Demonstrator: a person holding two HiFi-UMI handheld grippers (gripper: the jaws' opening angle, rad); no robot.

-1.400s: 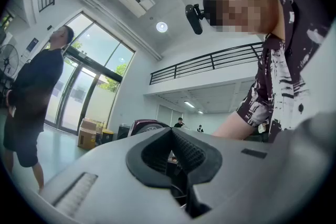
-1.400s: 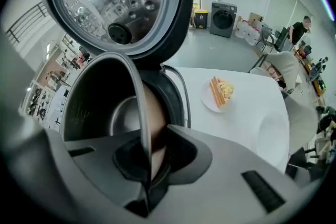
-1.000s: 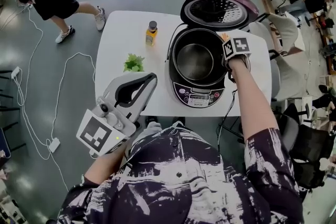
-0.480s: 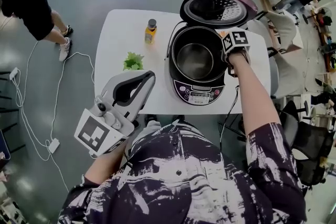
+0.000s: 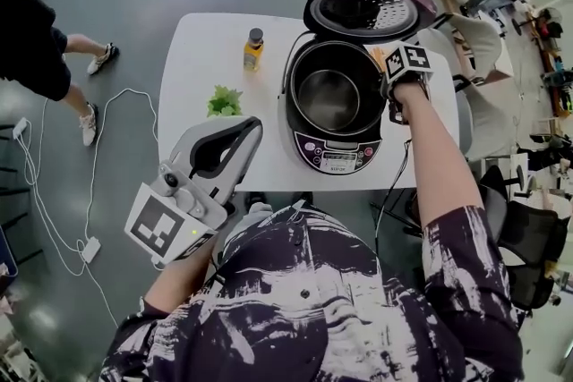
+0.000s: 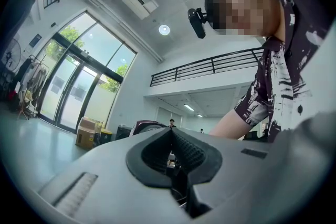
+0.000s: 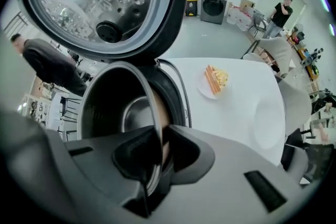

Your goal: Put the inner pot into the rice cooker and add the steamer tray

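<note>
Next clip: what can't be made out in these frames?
Pale round shape on the table, right gripper view: too washed out to name.
Rice cooker panel print, head view: too small.
Food on the plate, right gripper view: too small.
Table's right part, head view: partly hidden by the right arm.

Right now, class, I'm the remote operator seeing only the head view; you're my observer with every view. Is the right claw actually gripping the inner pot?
Observer: Yes. The right gripper view shows the right claw shut on the rim of the inner pot, one jaw inside, one outside.
Operator: What lies beyond the rice cooker?
Observer: A plate of food on the table, mostly hidden in your view.
Operator: And the left claw?
Observer: The left gripper view shows the left claw shut, nothing between its jaws.
</note>
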